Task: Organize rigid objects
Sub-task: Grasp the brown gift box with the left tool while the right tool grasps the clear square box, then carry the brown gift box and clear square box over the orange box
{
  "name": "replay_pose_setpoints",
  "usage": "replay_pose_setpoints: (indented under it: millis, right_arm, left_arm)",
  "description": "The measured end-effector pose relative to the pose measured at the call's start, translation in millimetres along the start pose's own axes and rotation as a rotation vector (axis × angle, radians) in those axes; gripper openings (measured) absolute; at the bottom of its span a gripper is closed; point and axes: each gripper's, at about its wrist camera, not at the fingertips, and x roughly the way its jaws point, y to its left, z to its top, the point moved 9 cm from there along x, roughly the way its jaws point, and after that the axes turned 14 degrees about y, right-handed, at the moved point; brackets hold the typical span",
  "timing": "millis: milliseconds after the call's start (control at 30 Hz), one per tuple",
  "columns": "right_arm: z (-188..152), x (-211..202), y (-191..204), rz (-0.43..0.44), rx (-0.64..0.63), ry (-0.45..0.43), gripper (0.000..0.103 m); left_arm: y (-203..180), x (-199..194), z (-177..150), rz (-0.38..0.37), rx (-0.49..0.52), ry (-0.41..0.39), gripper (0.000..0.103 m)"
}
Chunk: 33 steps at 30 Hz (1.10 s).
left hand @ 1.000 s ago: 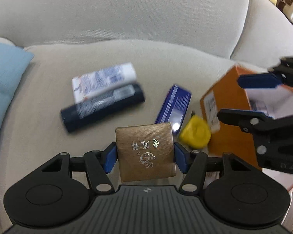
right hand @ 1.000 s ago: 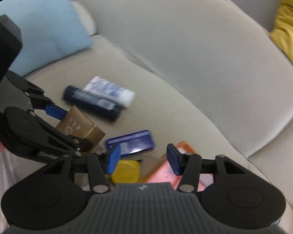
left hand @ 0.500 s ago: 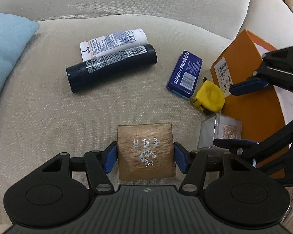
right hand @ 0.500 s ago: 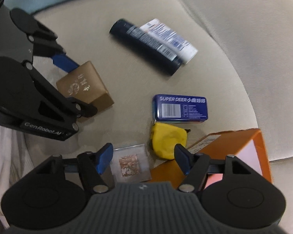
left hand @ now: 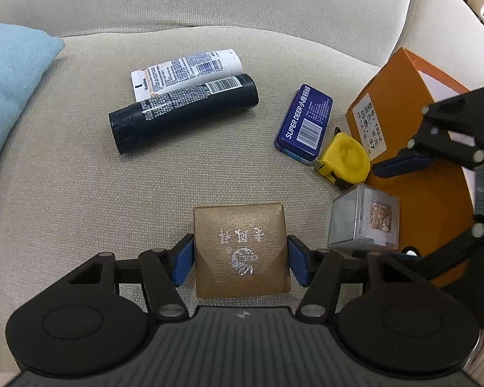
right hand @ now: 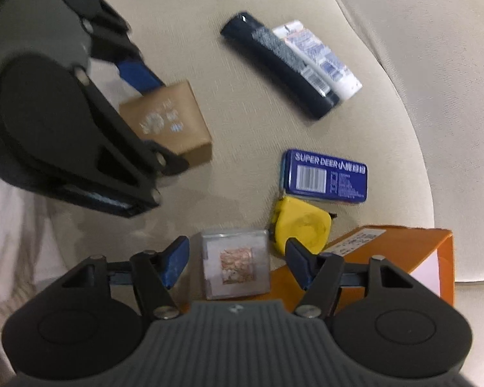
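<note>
While your left gripper (left hand: 240, 259) clamps the brown box (left hand: 240, 248) on the sofa cushion (left hand: 80, 193), your right gripper (right hand: 235, 259) closes around the untouched clear cube (right hand: 235, 264).

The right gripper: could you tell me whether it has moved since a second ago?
Yes. The right gripper has dropped toward the sofa cushion and now straddles the clear cube, jaws closing.

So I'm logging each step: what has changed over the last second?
The right hand-held gripper came down over the clear cube box; its jaws are closing around it, pads not yet touching. The left hand-held gripper lowered slightly, still shut on the gold box. Tubes, blue tin and yellow tape measure stayed put.
</note>
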Motion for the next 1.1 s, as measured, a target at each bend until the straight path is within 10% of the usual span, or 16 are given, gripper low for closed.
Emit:
replay_pose_setpoints:
  millis: [100,600,1100]
  right_arm:
    - [-1,8,-3,0.018,0.018,0.005,0.050]
    - [-10,-28,-11,0.015,0.058,-0.111,0.049]
    - [-83,-128,-50,-0.092,0.168,-0.297,0.049]
  left_arm:
    - [1,0,0,-0.002,-0.002,-0.001,0.069]
    - [-14,-38,-3,-0.033,-0.010,-0.063,0.068]
    - [-110,-131,15,-0.112,0.171,-0.226,0.068]
